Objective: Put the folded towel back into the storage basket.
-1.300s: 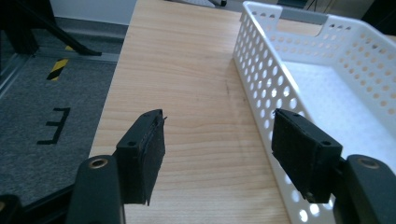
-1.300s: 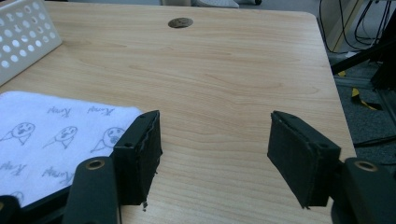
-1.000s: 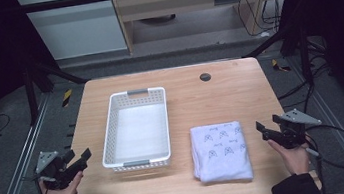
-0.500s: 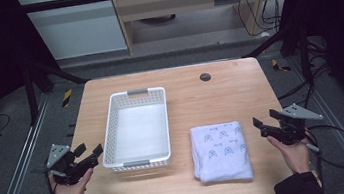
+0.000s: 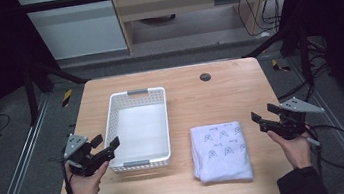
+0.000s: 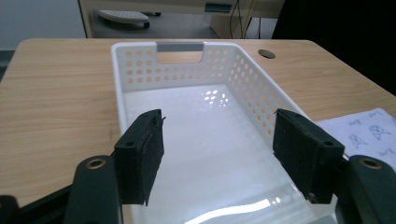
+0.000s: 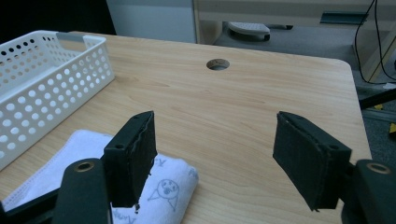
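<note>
Wooden bench [image 5: 195,99] seen from the high view, with a white perforated basket [image 5: 139,129] toward its left edge, long side running from near edge to far edge, grey handle strips at both short ends. Nothing inside the basket. To its right, apart from it and close to the near edge, a folded white towel [image 5: 221,152] printed with small dark figures, lying flat. A round cable hole [image 5: 204,77] near the far edge, right of the basket.

Left gripper [image 5: 106,147] held in a hand [image 5: 84,183] at the near left corner of the bench, jaws spread wide and grasping nothing, tips just beside the basket's near left corner. In the left gripper view, black pads [image 6: 142,151] framing the basket's bare floor [image 6: 210,140], with the towel's corner [image 6: 369,130] at the far right.

Right gripper [image 5: 262,118] held in a hand [image 5: 295,147] at the right edge of the bench, also released, jaws wide apart and holding nothing, pointing toward the towel and a little apart from its right side. In the right gripper view, towel [image 7: 159,186] partly behind the one jaw, bare wood between the two pads, basket [image 7: 46,79] at the left, cable hole [image 7: 218,64] farther off.

Grey floor and metal rails around the bench; cabinet and cables beyond the far edge.
</note>
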A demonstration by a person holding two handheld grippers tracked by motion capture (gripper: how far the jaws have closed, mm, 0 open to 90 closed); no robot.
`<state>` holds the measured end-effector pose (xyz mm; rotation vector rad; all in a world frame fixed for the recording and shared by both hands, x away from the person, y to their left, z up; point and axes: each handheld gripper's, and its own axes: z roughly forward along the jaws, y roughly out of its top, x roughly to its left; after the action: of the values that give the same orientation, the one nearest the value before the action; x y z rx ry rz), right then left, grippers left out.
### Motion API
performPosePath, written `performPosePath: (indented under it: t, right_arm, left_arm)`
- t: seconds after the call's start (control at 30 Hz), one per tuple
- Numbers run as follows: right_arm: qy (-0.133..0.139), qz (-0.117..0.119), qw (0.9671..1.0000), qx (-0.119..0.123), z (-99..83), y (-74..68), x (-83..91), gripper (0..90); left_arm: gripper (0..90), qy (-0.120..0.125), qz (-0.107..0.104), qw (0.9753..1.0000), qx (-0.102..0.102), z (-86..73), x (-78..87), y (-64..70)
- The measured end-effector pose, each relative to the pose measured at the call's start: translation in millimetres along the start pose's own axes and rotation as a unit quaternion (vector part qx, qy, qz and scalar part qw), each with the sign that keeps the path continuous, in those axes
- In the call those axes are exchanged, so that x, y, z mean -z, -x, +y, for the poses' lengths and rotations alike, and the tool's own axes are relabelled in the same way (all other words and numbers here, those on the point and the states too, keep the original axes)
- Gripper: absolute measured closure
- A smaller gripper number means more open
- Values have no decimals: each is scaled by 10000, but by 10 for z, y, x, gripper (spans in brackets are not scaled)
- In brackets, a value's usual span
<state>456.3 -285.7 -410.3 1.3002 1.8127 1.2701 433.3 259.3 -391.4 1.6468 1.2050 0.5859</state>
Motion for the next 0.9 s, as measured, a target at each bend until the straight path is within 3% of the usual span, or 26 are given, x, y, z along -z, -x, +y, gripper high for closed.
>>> performPosePath:
  t: [0.4,0.9]
  right_arm:
    - [67,102,9999,39,166,-59,0,314]
    - [21,218,9997,58,259,-124,-46,330]
  left_arm:
    - [343,-58,-377,9983,-444,113,-244,524]
    - [347,-164,-712,9949,-692,78,-436,935]
